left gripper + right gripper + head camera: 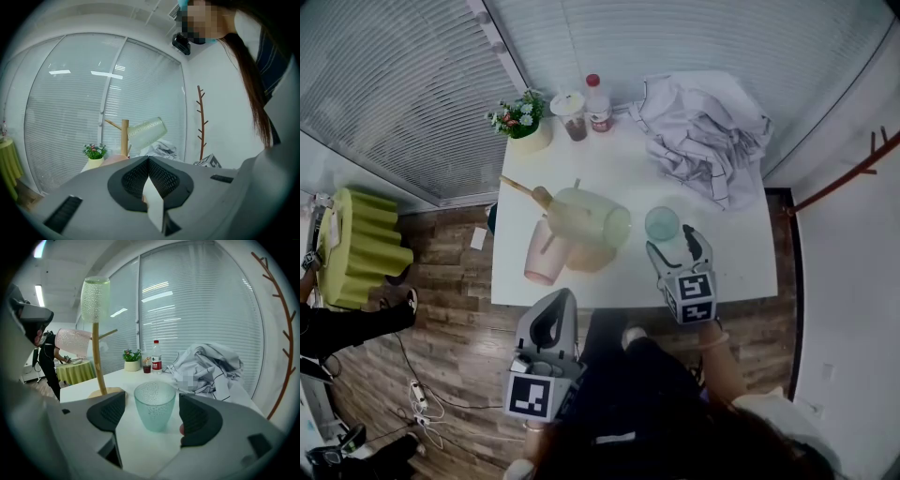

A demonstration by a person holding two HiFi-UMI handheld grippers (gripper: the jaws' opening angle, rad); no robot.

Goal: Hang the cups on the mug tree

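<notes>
**Item 1: teal cup** (662, 223). Translucent pale blue-green tumbler with a dimpled wall that narrows toward the base. It stands upright, mouth up, on the white table (741, 253). It is to the right of the mug tree and near the table's front edge.

**Item 2: mug tree** (523, 187). Pale wood with a slim post, angled pegs and a flat round base, standing on the table's left half. It carries two cups of the same dimpled make:
- green cup (591, 217), yellowish and translucent, mouth down on the top of the post.
- pink cup (546, 253), on a lower peg to the left and tilted.

**Item 3: right gripper** (675, 242). Its jaws are spread wide, one on each side of the teal cup. The right gripper view shows a gap between the cup and each pad, so nothing is gripped.

**Item 4: left gripper** (553, 314). It is held off the table's front edge, and its jaws are pressed together and empty.

**Item 5: other table contents, at the far end.**
- flower pot (523, 122)
- bottle (598, 103), with a red cap
- crumpled white cloth (703, 131)
</notes>
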